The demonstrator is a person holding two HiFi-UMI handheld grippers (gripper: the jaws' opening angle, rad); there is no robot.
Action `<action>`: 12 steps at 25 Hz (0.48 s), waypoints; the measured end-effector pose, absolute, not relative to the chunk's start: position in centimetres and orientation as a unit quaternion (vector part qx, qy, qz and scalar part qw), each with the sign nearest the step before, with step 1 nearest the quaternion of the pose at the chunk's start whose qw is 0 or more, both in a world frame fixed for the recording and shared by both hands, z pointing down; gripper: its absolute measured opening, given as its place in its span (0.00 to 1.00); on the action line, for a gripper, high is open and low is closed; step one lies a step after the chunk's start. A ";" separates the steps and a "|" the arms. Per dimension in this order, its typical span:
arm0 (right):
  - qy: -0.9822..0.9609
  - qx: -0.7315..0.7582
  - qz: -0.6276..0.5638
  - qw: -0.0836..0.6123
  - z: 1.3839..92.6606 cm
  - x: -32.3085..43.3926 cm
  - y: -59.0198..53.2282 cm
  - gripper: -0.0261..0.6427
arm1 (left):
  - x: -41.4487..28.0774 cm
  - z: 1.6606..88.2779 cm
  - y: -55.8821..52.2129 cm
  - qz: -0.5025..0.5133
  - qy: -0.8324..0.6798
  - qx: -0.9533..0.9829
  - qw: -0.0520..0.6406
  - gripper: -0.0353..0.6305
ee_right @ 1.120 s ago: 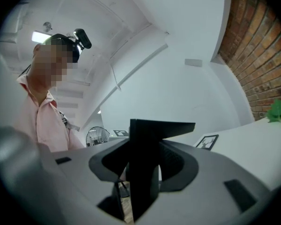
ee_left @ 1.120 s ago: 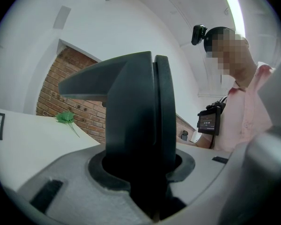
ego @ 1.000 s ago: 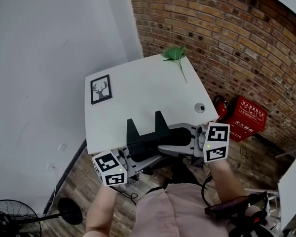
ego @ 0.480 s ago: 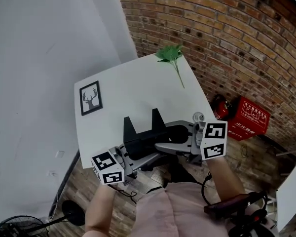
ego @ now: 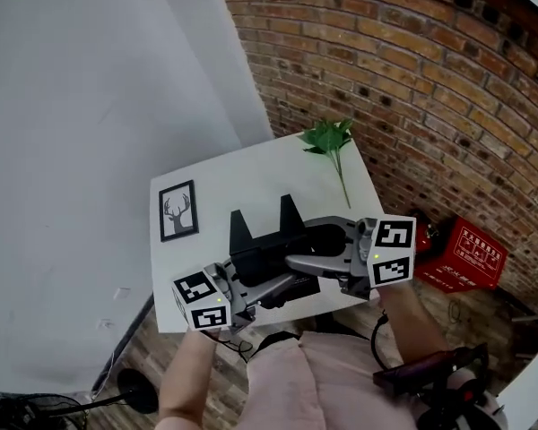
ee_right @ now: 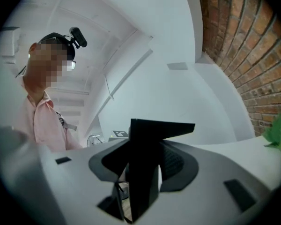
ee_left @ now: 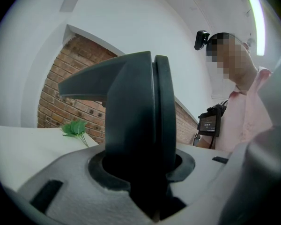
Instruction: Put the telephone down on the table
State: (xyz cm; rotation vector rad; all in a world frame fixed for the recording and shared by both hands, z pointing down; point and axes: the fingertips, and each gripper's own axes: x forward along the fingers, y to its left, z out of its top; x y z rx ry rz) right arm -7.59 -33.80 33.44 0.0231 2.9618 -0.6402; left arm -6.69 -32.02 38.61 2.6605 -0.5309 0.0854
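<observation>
Left gripper point(ego: 273, 287): jaws clamped on one end of the telephone point(ego: 267, 256). In the left gripper view the dark body point(ee_left: 136, 111) fills the gap between the grey jaws and stands upright out of it.
Right gripper point(ego: 298, 260): jaws clamped on the other end of the telephone. In the right gripper view a black upright piece point(ee_right: 152, 139) sits pinched between them.
Jaw facing: from the head view we see the two grippers pointing toward each other, with the telephone spanning the space between their tips.
Telephone: black, with two upright prongs on top. We see it held level between both pairs of jaws, over the near part of the table point(ego: 215, 182). We cannot tell whether its underside touches the tabletop.
Table: white, lying beneath and beyond both pairs of jaws.
Picture frame point(ego: 178, 210): deer print, flat on the table, beyond the left jaws and apart from the telephone.
Green sprig point(ego: 330, 139): at the table's far edge, well beyond the right jaws; also seen past the left jaws point(ee_left: 75, 128).
Brick wall point(ego: 412, 88): behind the table, beyond both grippers.
</observation>
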 end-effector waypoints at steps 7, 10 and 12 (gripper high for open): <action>0.979 0.024 -0.196 0.055 32.1 -8.7 -37.3 0.31 | -7.8 37.5 -35.7 0.030 -0.207 0.958 0.196 0.30; 0.979 0.023 -0.197 0.049 32.3 -9.5 -38.5 0.31 | -8.6 37.7 -36.8 0.029 -0.206 0.958 0.198 0.30; 0.978 0.022 -0.200 0.045 32.6 -10.1 -39.2 0.31 | -9.1 38.1 -37.5 0.027 -0.205 0.957 0.201 0.30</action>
